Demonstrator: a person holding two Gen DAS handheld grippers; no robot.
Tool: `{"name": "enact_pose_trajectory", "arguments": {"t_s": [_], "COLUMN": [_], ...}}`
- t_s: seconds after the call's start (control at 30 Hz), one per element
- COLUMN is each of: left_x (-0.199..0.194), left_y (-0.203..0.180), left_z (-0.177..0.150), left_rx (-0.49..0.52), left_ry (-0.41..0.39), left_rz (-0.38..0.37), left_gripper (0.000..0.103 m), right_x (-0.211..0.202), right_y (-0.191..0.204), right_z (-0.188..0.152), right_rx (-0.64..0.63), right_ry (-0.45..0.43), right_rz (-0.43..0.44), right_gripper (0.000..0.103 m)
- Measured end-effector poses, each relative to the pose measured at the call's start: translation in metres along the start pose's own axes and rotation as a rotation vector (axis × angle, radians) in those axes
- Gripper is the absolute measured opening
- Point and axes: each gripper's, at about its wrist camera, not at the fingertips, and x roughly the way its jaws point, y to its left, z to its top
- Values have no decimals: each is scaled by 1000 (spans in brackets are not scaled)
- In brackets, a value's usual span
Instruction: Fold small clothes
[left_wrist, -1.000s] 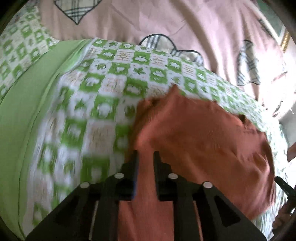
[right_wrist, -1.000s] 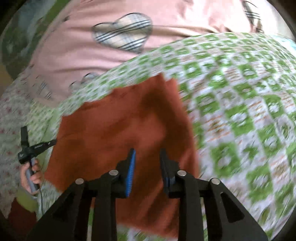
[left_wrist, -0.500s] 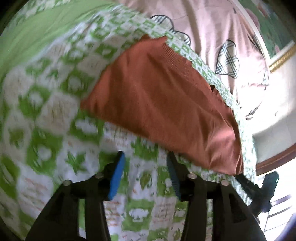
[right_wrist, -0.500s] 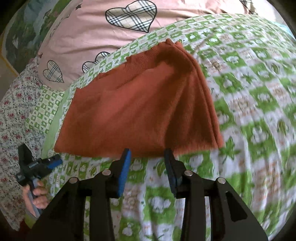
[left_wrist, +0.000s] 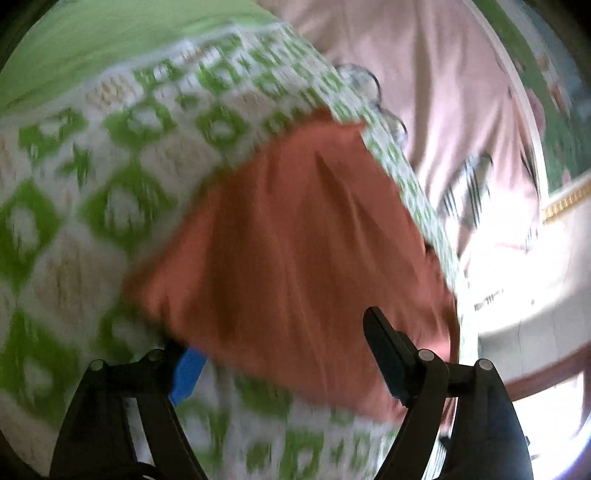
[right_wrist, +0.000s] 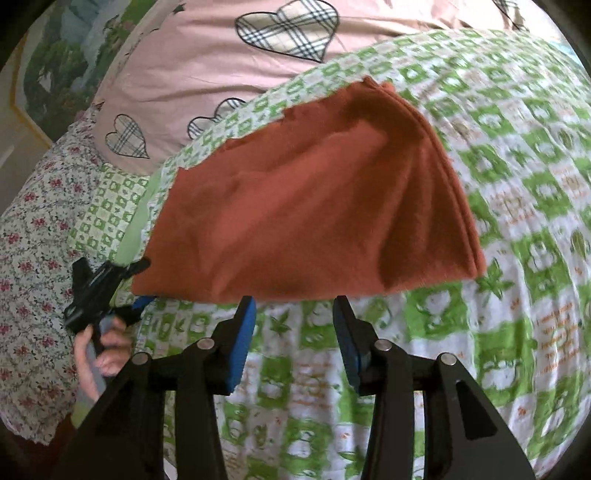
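Note:
A folded rust-orange knit garment (right_wrist: 306, 206) lies flat on the green-and-white checked bedspread (right_wrist: 517, 184). My right gripper (right_wrist: 293, 314) sits just short of its near edge, jaws opening, with only bedspread between the blue pads. In the blurred left wrist view the garment (left_wrist: 295, 240) fills the middle. My left gripper (left_wrist: 280, 350) is at its near corner, jaws opening wide, the garment's edge lying loose between the fingers. From the right wrist view the left gripper (right_wrist: 107, 291), held by a hand (right_wrist: 99, 354), is at the garment's left corner.
A pink quilt with plaid hearts (right_wrist: 221, 74) lies bunched behind the garment. A floral sheet (right_wrist: 33, 221) covers the far left. Plain green fabric (left_wrist: 92, 37) borders the bedspread. A wall picture (right_wrist: 55, 62) hangs beyond the bed.
Both grippers were nearly shut over the garment; they have opened and drawn back to its near edge. The left gripper has rolled and swung to the garment's corner.

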Motion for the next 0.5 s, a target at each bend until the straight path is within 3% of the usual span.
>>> {"name": "enact_pose_trajectory", "arguments": {"t_s": [0.07, 0.1, 0.13, 0.17, 0.33, 0.5], "left_x": [3, 5, 6, 7, -9, -9], "left_y": [2, 4, 4, 3, -41, -123], "left_z": [15, 22, 27, 30, 21, -16], "left_rx": [-9, -15, -14, -1, 163, 378], "left_ry": [-35, -44, -46, -43, -81, -61], "left_rz": [46, 59, 64, 59, 20, -66], "left_gripper": [66, 50, 26, 21, 15, 14], "right_x": [-1, -1, -1, -2, 0, 4], "right_y": [2, 2, 2, 1, -10, -21], "right_z": [5, 8, 11, 15, 36, 69], "right_rx": [-4, -6, -7, -8, -4, 10], "right_ry": [0, 1, -4, -10, -24, -29], "right_rz": [9, 13, 16, 20, 17, 44], "right_gripper": [45, 45, 45, 45, 45, 45]}}
